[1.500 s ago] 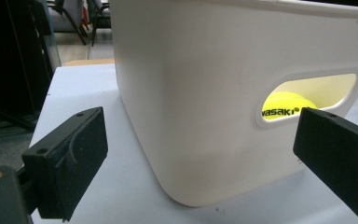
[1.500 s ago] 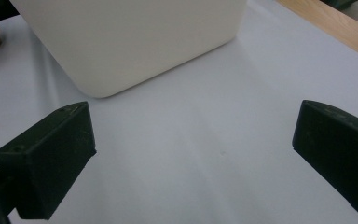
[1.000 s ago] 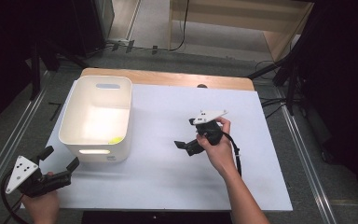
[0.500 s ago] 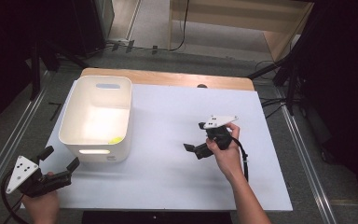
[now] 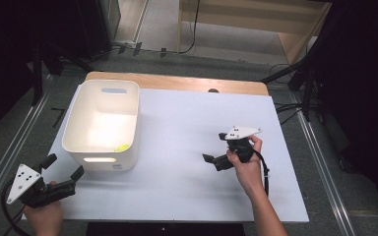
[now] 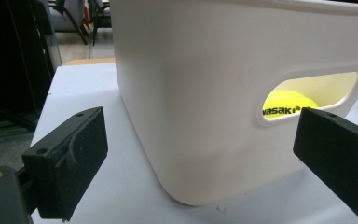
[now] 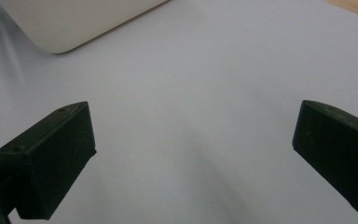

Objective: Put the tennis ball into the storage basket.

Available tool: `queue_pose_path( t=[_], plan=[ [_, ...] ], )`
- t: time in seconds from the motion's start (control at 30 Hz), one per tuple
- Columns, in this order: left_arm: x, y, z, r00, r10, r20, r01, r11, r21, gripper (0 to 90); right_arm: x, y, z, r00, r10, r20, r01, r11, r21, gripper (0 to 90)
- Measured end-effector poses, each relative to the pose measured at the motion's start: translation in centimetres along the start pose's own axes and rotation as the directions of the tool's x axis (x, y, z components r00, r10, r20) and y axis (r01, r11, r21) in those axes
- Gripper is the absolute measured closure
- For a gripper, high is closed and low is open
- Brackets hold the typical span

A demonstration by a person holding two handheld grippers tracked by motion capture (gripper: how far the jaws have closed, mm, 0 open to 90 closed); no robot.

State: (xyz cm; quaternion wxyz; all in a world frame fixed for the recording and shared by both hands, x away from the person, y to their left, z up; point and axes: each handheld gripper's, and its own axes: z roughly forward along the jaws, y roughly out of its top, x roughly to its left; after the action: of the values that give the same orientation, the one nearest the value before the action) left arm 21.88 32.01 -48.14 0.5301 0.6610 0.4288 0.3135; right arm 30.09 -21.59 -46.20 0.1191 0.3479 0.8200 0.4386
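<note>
Bin: white tub [image 5: 103, 123] at 10 o'clock on the bench [image 5: 187, 187], yellow ball [image 6: 286, 103] inside, seen through the handle slot
Left tongs [image 5: 64, 166]: at 7 o'clock, jaws wide apart, holding nothing, aimed at the tub's near corner
Right tongs [image 5: 211, 158]: at 4 o'clock, jaws wide, empty, over bare bench
Risk: a grab at the smooth rounded wall may slip or shove the tub sideways; a tilt would set the ball rolling

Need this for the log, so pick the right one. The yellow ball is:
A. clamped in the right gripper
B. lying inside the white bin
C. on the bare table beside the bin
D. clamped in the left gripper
B: the yellow ball shows through the handle slot of the white bin, and both grippers' jaws stand open and empty.
</note>
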Motion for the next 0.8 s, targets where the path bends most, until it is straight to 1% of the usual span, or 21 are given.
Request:
queue_pose_path(
  t=[0.4,0.63,0.8],
  plan=[
    [0.0,0.0,0.0,1.0000,0.004,-0.004,-0.004,1.0000,0.006,2.9,-0.7,-1.5,-1.7,0.9991,0.029,0.033,-0.028,0.999,-0.024,0.0],
    [-0.1,0.0,0.0,1.0000,0.005,-0.004,-0.005,1.0000,0.008,2.8,-1.1,-2.9,-2.6,0.9973,0.053,0.050,-0.052,0.998,-0.031,0.0],
    [-0.1,0.0,0.1,1.0000,0.006,-0.004,-0.006,0.9999,0.008,2.9,-1.4,-4.0,-3.1,0.9949,0.079,0.062,-0.077,0.996,-0.041,0.0]
  ],
)
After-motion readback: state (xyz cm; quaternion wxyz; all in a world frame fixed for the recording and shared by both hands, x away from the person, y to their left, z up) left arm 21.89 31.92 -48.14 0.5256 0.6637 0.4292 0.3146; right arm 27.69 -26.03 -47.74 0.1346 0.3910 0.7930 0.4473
